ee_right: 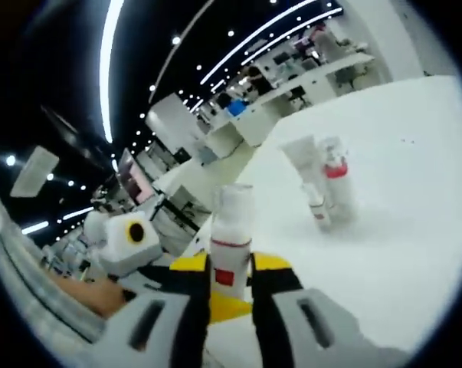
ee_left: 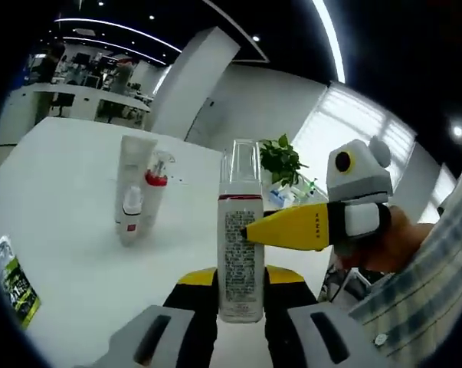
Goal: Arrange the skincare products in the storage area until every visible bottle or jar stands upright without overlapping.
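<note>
A white bottle [ee_left: 240,245] with a clear cap and a red band stands upright between the jaws of my left gripper [ee_left: 240,280], which is shut on its lower body. My right gripper [ee_left: 292,228] reaches in from the right, a yellow jaw lying across the bottle's label. In the right gripper view the same bottle [ee_right: 231,245] sits tight between the jaws of my right gripper [ee_right: 231,268], with the left gripper [ee_right: 229,307] beneath it. Farther off on the white table [ee_left: 70,222] a white tube [ee_left: 136,165], a red-collared spray bottle [ee_left: 155,192] and a small bottle [ee_left: 129,215] stand close together.
A green packet [ee_left: 12,280] lies at the table's near left edge. A potted plant [ee_left: 280,157] stands behind the bottle. A person's hand and checked sleeve [ee_left: 414,284] hold the right gripper. Open white tabletop [ee_right: 414,230] surrounds the standing group [ee_right: 322,184].
</note>
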`<state>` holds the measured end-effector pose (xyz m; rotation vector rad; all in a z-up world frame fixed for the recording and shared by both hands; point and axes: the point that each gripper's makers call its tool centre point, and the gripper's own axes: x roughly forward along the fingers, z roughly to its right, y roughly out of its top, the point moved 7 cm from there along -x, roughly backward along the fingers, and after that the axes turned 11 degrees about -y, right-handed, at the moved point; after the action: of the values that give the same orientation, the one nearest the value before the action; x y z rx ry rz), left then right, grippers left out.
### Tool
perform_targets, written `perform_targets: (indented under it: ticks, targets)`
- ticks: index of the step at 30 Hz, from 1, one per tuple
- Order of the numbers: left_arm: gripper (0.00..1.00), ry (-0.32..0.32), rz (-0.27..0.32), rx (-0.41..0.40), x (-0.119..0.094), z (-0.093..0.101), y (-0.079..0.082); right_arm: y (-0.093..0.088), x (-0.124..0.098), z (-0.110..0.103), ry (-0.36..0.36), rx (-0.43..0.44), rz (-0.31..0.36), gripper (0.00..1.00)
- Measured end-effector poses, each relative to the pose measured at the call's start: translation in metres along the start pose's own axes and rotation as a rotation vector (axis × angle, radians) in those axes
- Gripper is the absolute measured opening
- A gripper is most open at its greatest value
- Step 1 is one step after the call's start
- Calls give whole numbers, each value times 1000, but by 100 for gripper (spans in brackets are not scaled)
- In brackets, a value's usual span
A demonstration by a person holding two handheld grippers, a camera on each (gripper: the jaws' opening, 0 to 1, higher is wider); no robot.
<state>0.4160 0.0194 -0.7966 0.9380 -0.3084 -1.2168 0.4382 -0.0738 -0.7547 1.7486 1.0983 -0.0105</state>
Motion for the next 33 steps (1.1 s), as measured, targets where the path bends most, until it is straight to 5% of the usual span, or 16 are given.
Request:
perform_targets:
  ticks: [14, 33]
  targets:
    - [26, 62, -44, 11, -21, -23, -6, 1, 19, -9, -34, -92, 34, 15]
    - [26, 185, -92, -34, -80, -53, -23, -1, 46, 44, -295, -216, 201, 16]
